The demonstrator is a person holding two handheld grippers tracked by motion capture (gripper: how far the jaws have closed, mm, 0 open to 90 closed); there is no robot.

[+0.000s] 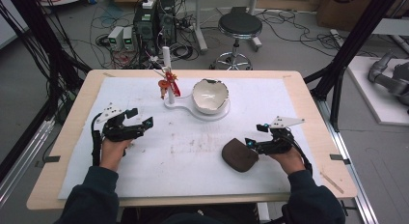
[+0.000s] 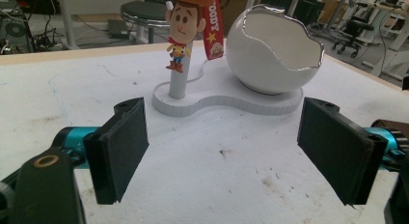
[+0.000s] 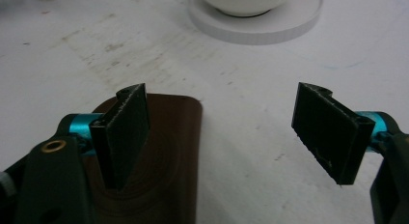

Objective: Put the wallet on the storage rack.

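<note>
Both claws stand released: the left gripper (image 1: 136,119), at the left of the high view, has its jaws spread wide over bare white mat (image 1: 144,166), and in its own view the two black pads (image 2: 123,147) frame nothing but stained mat. Straight ahead of it, in the upper middle of that view, a small cowboy figure (image 2: 182,28) with a red strap hangs on a white post (image 2: 179,74), and just to the right sits a white bowl shaped like a cracked eggshell (image 2: 272,52); post and bowl share one flat white base (image 2: 226,105). The right gripper (image 1: 258,136), at the lower right of the high view, is also spread apart and grasps nothing. A dark brown leather pouch (image 1: 239,155) lies flat on the mat just left of it, at the lower centre-right of the frame. In the right gripper view the pouch (image 3: 169,161) fills the lower left, under and behind the left pad (image 3: 126,132), while the other pad hangs over bare mat; whether that pad touches the leather cannot be told. The person's hands (image 1: 113,151) come in from the bottom edge in dark sleeves
</note>
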